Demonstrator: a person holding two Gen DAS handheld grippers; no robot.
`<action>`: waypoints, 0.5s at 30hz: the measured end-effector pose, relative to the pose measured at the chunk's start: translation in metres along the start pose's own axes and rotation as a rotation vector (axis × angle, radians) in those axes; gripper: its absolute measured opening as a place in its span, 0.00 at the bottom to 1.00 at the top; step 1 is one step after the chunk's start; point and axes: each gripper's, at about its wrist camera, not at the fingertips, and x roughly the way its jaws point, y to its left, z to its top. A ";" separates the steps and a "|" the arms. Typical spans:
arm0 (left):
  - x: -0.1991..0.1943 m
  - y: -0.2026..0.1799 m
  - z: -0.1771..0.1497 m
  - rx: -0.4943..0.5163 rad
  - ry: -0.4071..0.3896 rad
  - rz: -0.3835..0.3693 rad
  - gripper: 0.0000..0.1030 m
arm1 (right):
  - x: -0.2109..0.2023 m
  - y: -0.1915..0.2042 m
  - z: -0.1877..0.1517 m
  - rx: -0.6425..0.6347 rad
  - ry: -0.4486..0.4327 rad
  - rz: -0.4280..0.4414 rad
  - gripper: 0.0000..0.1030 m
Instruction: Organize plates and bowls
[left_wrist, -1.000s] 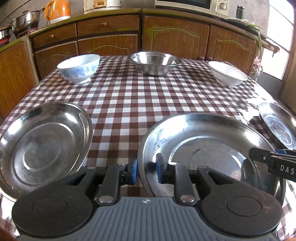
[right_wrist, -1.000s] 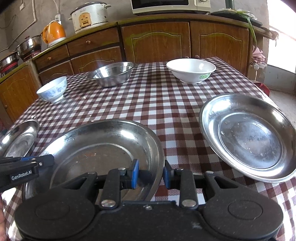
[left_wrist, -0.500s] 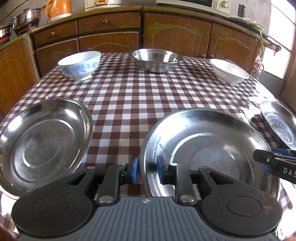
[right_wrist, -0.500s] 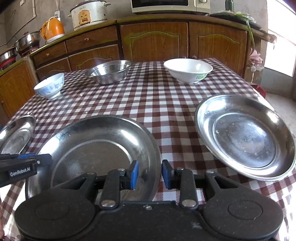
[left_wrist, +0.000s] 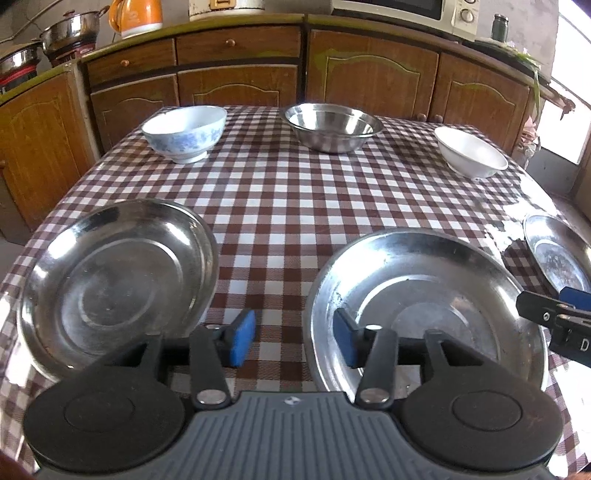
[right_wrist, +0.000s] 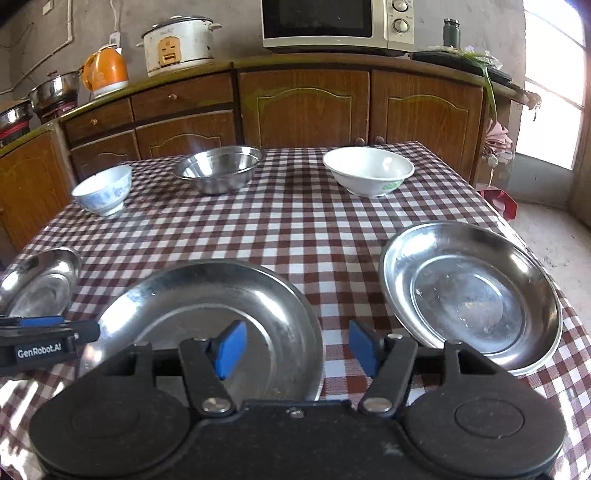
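The big steel plate (left_wrist: 424, 295) lies flat on the checked desk (left_wrist: 295, 192) in the lower right of the left wrist view, and in the lower centre of the right wrist view. The left gripper (left_wrist: 293, 338) has its jaws opening, with the plate's near left rim between the blue pads but no pad pressing on it. The right gripper (right_wrist: 299, 341) is also opening, wide, straddling the plate's right rim without touching it. So this plate looks just set down and let go.

Little else seems sorted. A second steel plate (left_wrist: 118, 280) sits at the lower left of the left wrist view, a third steel plate (right_wrist: 469, 295) at the right of the right wrist view; the three lie apart in a row, not stacked. Across the upper part of both views stand the blue-patterned bowl (left_wrist: 184, 131), the steel bowl (left_wrist: 332, 125) and the white bowl (left_wrist: 471, 151), well apart from each other and unnested. By my reading, gathering the plates into one pile and the bowls into another is still to do
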 end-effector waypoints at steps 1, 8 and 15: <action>-0.002 0.001 0.000 0.001 0.000 0.002 0.52 | -0.002 0.002 0.000 -0.001 0.001 0.007 0.74; -0.017 0.014 0.000 -0.028 -0.016 0.003 0.58 | -0.012 0.019 0.004 -0.006 0.022 0.052 0.76; -0.032 0.024 0.000 -0.045 -0.028 0.011 0.61 | -0.023 0.042 0.007 -0.036 0.014 0.090 0.76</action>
